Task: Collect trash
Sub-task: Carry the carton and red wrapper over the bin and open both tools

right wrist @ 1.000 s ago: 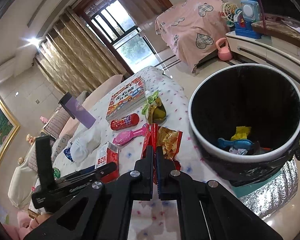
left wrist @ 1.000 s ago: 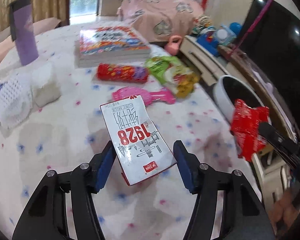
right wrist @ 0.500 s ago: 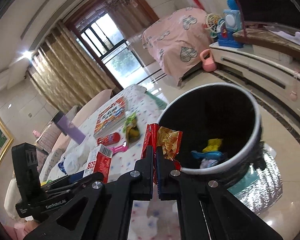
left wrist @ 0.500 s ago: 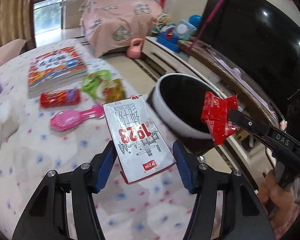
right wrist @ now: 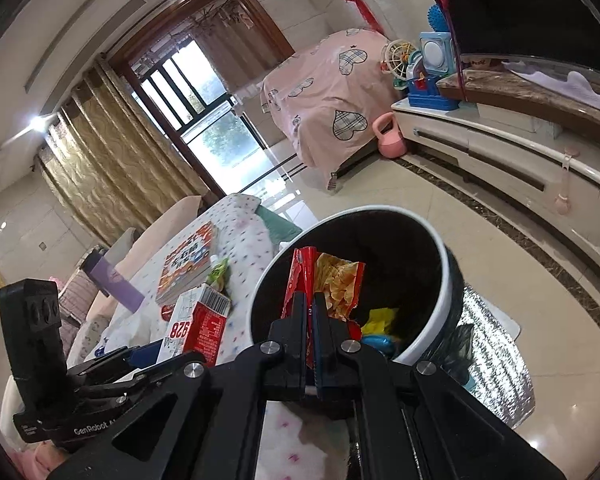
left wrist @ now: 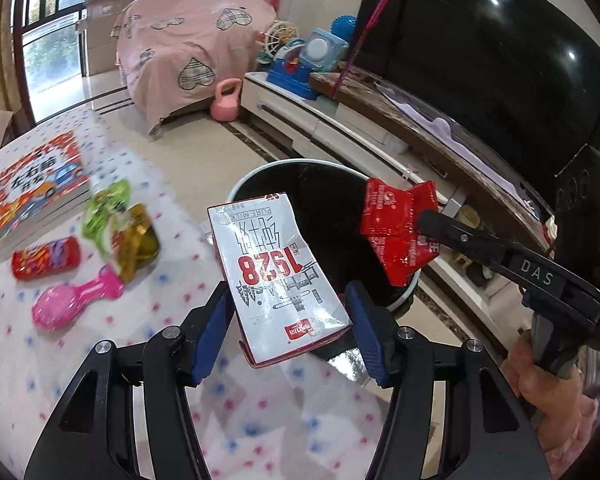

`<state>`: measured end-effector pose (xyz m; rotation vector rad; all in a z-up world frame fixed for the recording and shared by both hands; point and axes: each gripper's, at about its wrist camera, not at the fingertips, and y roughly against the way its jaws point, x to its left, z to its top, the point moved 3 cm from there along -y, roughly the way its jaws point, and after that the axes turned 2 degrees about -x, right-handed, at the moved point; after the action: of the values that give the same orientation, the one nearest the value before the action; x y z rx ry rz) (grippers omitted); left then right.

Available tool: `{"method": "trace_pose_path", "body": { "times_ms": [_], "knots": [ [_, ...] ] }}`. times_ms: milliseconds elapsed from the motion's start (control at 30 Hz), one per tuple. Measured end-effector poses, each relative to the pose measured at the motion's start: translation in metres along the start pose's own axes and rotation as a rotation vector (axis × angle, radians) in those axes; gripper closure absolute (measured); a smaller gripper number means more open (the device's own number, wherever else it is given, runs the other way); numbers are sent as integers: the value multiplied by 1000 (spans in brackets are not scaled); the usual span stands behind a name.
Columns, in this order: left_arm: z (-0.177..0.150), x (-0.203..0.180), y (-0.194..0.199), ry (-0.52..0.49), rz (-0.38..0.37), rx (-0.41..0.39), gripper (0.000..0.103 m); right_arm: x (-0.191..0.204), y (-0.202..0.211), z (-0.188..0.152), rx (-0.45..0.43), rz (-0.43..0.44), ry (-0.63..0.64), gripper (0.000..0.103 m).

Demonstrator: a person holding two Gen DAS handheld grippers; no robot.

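Note:
My left gripper (left wrist: 288,320) is shut on a white and red milk carton (left wrist: 276,276) marked 1928 and holds it at the near rim of the round black trash bin (left wrist: 260,172). My right gripper (right wrist: 310,300) is shut on a red snack wrapper (right wrist: 332,280) and holds it over the bin's opening (right wrist: 404,216). The wrapper (left wrist: 396,228) and right gripper (left wrist: 432,220) show in the left wrist view, the carton (right wrist: 198,324) and left gripper (right wrist: 140,356) in the right wrist view. Yellow and blue trash (right wrist: 376,324) lies in the bin.
On the dotted table (left wrist: 180,168) lie a green and gold snack bag (left wrist: 120,224), a red packet (left wrist: 46,258), a pink hairbrush (left wrist: 76,296) and a book (left wrist: 36,188). A white TV cabinet (right wrist: 512,156) stands beyond the bin.
Both grippers have swung from over the table toward the bin, each still holding its item. The wrapper is now above the bin's opening and the carton at its rim.

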<state>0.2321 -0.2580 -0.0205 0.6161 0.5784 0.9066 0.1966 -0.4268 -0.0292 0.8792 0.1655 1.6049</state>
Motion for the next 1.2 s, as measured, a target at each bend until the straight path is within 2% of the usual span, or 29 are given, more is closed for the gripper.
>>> {"method": "trace_pose_path", "body": {
  "times_ms": [267, 667, 700, 733, 767, 833, 900, 967, 1200],
  "knots": [
    [14, -14, -25, -24, -20, 27, 46, -16, -11, 11, 8, -20, -8, 101],
    [15, -21, -51, -40, -32, 74, 45, -36, -26, 12, 43, -45, -28, 100],
    [15, -20, -52, -37, -30, 78, 42, -37, -27, 12, 46, -44, -31, 95],
    [16, -19, -53, -30, -28, 86, 34, -37, -28, 13, 47, -42, -33, 95],
    [16, -17, -53, -22, -26, 86, 30, -37, -29, 13, 48, -43, -36, 94],
    [15, -14, -48, -11, -28, 70, 25, -37, -29, 14, 51, -44, -35, 89],
    [14, -9, -42, 5, -37, 63, 23, -38, -26, 13, 44, -43, -42, 67],
    [10, -3, -35, 31, -42, 53, 22, -38, -22, 13, 35, -31, -50, 56],
    [-17, 22, -5, 99, -20, 31, 20, -24, -11, 4, 15, -5, -53, 26]
  ]
}}
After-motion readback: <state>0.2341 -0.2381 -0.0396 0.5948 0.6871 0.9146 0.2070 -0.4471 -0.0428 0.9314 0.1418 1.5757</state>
